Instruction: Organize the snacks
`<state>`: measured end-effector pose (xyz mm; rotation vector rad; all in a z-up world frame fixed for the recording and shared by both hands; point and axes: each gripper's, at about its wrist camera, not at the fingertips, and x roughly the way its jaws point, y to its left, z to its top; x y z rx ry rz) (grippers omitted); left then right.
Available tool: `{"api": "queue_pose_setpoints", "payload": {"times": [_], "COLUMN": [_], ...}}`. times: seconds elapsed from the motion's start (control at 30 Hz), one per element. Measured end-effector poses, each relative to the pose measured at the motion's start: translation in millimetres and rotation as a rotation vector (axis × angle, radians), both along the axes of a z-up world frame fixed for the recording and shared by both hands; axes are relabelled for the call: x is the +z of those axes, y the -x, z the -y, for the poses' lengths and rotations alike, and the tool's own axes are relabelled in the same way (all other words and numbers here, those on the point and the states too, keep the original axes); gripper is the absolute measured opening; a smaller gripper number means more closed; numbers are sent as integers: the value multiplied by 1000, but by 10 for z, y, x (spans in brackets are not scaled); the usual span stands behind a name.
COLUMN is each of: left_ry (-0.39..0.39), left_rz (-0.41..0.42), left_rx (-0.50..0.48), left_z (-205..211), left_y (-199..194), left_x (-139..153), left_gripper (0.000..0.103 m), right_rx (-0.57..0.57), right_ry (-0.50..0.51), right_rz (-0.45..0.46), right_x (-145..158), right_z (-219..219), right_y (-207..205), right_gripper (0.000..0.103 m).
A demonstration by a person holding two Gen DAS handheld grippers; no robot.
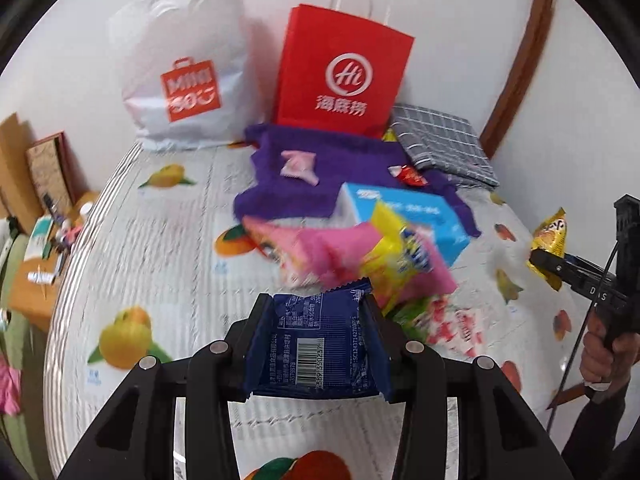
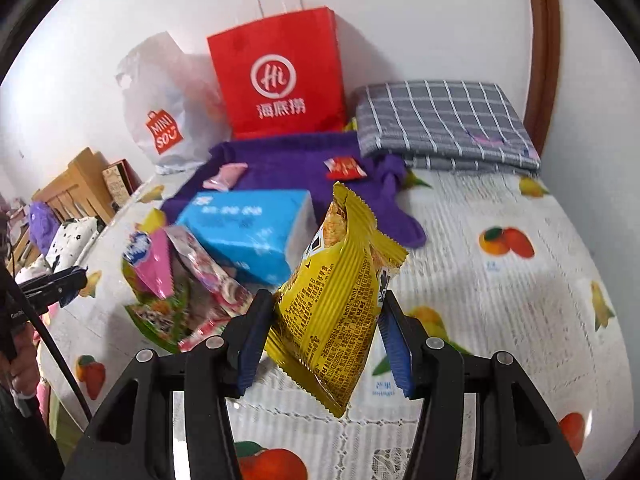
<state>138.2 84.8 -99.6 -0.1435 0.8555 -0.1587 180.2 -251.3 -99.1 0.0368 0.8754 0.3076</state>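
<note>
Fingers of the left gripper (image 1: 316, 320) clench a blue packet (image 1: 316, 344); the right gripper (image 2: 326, 320) clamps a yellow packet (image 2: 336, 300), both clear of the bedspread (image 2: 500, 280), presumably bound for the red bag (image 2: 280, 80).

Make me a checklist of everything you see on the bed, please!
Surface: fruit-print bed cover.
Job's things: blue snack packet in left gripper; yellow snack packet in right gripper; snack pile; blue box; red paper bag; white plastic bag.
Clutter: purple cloth, grey checked cloth.
Grippers: both clamped on packets.
Cables: black cable.
Surroundings: white wall, wooden furniture.
</note>
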Motion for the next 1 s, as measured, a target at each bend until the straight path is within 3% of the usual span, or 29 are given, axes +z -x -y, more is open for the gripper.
{"api": "queue_pose_setpoints", "payload": {"times": [0.3, 0.6, 1.0], "left_ry": [62, 93, 124], "left_rz": [35, 54, 70], "left_rx": [-68, -64, -12], "left_z": [283, 398, 336], "left_y": [-320, -731, -1450], "left_x": [383, 623, 790], "left_gripper": [42, 42, 42], "right_rx": [59, 116, 191], "right_ry": [-42, -81, -110], "right_rz": [47, 98, 89], "right_x": [374, 688, 779], "right_z": [-192, -479, -729], "right_y": [-199, -574, -1396], "right_gripper": [53, 53, 50]}}
